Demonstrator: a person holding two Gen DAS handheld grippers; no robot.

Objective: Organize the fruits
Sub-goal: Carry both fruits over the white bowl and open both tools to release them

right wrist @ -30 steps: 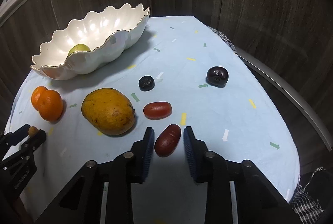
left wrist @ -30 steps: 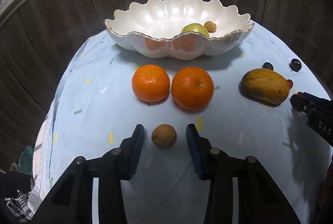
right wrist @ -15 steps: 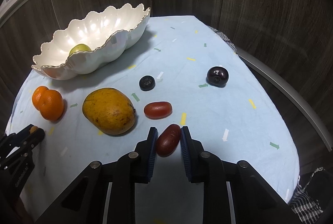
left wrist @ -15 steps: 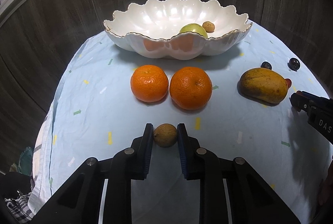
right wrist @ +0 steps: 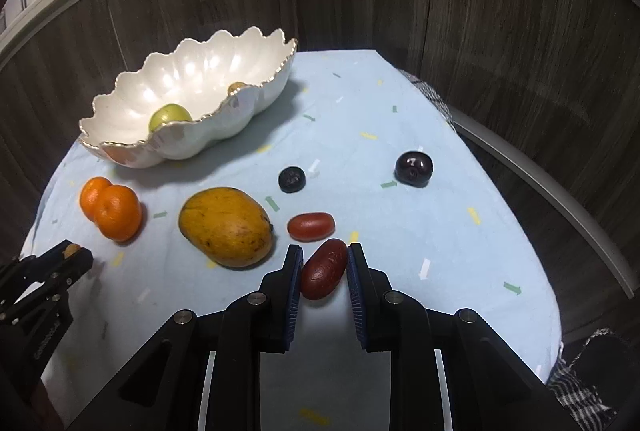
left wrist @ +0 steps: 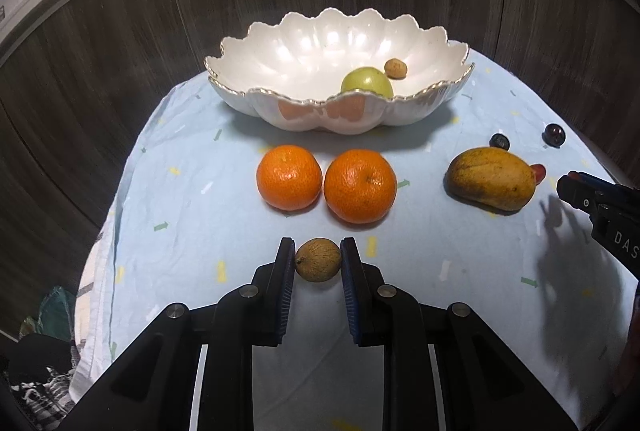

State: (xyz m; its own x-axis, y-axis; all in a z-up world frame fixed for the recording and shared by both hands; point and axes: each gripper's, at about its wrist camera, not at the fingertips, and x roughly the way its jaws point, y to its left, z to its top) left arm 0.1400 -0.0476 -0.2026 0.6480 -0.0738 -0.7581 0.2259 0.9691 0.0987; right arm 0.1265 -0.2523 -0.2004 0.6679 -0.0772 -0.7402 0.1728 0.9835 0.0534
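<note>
My left gripper (left wrist: pixel 318 263) is shut on a small brown round fruit (left wrist: pixel 318 259) that rests on the pale blue tablecloth (left wrist: pixel 180 215). Just beyond it lie two oranges (left wrist: pixel 326 183) side by side. My right gripper (right wrist: pixel 324 265) is shut on a dark red oblong fruit (right wrist: pixel 323 269). A second red oblong fruit (right wrist: pixel 311 226) lies right behind it, and a yellow mango (right wrist: pixel 226 227) sits to its left. The white scalloped bowl (left wrist: pixel 280 71) at the back holds a green fruit (left wrist: pixel 366 82) and a small brown fruit (left wrist: pixel 395 67).
Two dark round fruits (right wrist: pixel 292 179) (right wrist: pixel 414 169) lie on the cloth behind the right gripper. A dark wooden wall curves close behind the bowl. The table edge drops off at the right (right wrist: pixel 532 251) and at the left (left wrist: pixel 100 243).
Both grippers closed from open onto their fruits: the left onto the small brown fruit, the right onto the dark red one. Neither hand moved much.
</note>
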